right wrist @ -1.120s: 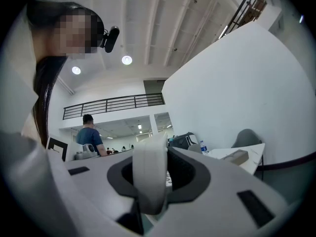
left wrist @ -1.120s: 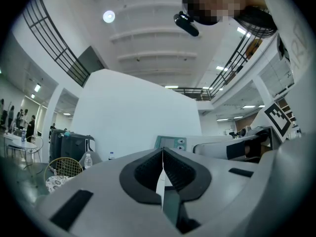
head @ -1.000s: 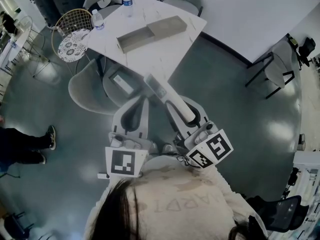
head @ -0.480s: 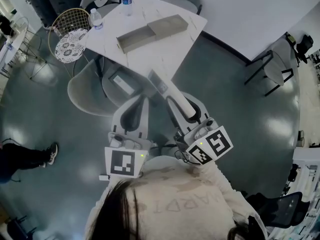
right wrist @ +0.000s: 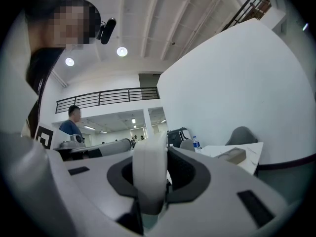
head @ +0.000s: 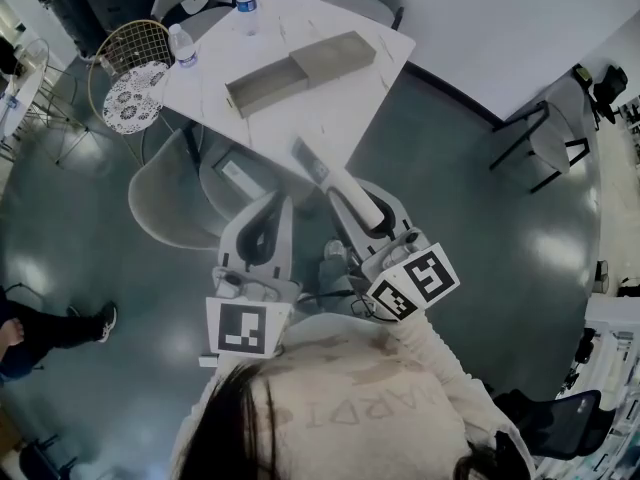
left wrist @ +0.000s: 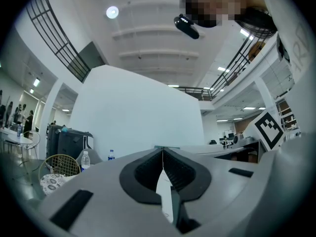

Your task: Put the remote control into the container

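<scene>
**Head view.** The remote control [head: 330,176] was held by 1 end in the right claw [head: 372,223]. Its free length stuck out ahead toward the near corner of the desk [head: 340,98]. The container [head: 298,68], a long open tray, lay farther along the desk, well apart from the remote. The left claw [head: 272,208] rode just beside the right one and pointed the same way.

**Left gripper view.** The left claw [left wrist: 162,152] was clenched, its 2 jaws meeting with nothing between them.

**Right gripper view.** The remote control [right wrist: 149,172] filled the gap of the right claw [right wrist: 160,154], with the pads pressed on both its sides. The claw pointed level, with the container [right wrist: 232,155] ahead and to the right.

**Judgement.** The remote looked stiff, light and smooth-shelled. Gripped at 1 end, it would likely pivot or slip, so a hold nearer the middle would be steadier.
</scene>
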`<state>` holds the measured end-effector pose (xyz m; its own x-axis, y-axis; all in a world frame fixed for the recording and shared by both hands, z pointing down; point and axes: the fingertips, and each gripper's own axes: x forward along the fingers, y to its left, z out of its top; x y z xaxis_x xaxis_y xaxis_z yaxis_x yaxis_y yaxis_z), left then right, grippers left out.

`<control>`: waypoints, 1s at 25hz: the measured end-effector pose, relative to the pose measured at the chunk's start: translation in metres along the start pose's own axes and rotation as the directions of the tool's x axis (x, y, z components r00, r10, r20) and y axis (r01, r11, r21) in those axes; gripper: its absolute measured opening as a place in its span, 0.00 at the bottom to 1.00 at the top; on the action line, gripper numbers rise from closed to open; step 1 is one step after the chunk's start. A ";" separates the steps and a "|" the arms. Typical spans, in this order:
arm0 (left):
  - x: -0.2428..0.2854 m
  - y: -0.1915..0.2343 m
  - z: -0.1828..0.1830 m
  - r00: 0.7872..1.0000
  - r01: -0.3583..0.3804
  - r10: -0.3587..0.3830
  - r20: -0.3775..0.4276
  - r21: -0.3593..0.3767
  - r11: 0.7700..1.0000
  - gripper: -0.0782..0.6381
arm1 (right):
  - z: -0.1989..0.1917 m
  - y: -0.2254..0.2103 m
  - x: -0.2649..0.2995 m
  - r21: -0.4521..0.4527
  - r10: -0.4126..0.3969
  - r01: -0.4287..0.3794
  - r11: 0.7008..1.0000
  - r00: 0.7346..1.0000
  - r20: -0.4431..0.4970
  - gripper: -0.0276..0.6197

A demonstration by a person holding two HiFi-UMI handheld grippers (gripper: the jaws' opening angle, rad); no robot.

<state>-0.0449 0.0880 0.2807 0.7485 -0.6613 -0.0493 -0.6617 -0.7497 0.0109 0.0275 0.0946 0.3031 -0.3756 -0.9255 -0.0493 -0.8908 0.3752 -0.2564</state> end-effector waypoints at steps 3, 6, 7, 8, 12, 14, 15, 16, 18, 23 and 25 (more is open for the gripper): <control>0.022 0.009 -0.003 1.000 -0.026 0.026 -0.004 0.004 1.000 0.13 | -0.002 -0.023 0.019 0.003 0.021 -0.021 1.000 1.000 -0.015 0.19; 0.047 0.018 -0.002 0.998 -0.056 0.056 -0.003 0.018 0.998 0.13 | 0.003 -0.046 0.041 0.003 0.058 -0.058 0.998 0.998 -0.022 0.19; 0.056 0.021 0.000 0.998 -0.068 0.068 -0.001 0.022 0.997 0.13 | 0.005 -0.054 0.048 0.003 0.071 -0.071 0.997 0.997 -0.024 0.19; 0.066 0.023 0.001 0.997 -0.080 0.080 0.001 0.025 0.996 0.13 | 0.008 -0.062 0.055 0.003 0.084 -0.084 0.996 0.996 -0.027 0.19; 0.100 0.030 0.006 0.993 -0.121 0.121 0.003 0.042 0.992 0.13 | 0.013 -0.092 0.079 -0.003 0.125 -0.125 0.992 0.991 -0.048 0.19; 0.116 0.034 0.005 0.990 -0.139 0.139 -0.003 0.049 0.989 0.13 | 0.011 -0.108 0.091 -0.005 0.143 -0.143 0.990 0.988 -0.065 0.19; 0.125 0.035 0.005 0.989 -0.148 0.149 -0.006 0.051 0.988 0.13 | 0.010 -0.116 0.096 -0.004 0.152 -0.153 0.988 0.986 -0.074 0.19; 0.132 0.036 0.004 0.987 -0.157 0.158 -0.010 0.053 0.986 0.13 | 0.009 -0.124 0.101 -0.002 0.163 -0.163 0.987 0.983 -0.083 0.19; 0.147 0.037 0.003 0.984 -0.175 0.176 -0.017 0.053 0.983 0.13 | 0.007 -0.138 0.109 0.001 0.182 -0.183 0.983 0.978 -0.100 0.19; 0.171 0.040 -0.001 0.974 -0.222 0.224 -0.022 0.050 0.974 0.13 | 0.000 -0.168 0.123 0.018 0.216 -0.215 0.976 0.967 -0.133 0.19; 0.176 0.042 -0.004 0.969 -0.242 0.244 -0.046 0.050 0.969 0.13 | -0.005 -0.177 0.130 0.032 0.223 -0.221 0.975 0.963 -0.148 0.19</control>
<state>0.0592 -0.0605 0.2766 0.5658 -0.8245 0.0008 -0.8242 -0.5656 -0.0270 0.1347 -0.0915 0.3470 -0.5986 -0.8001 0.0381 -0.7772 0.5686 -0.2695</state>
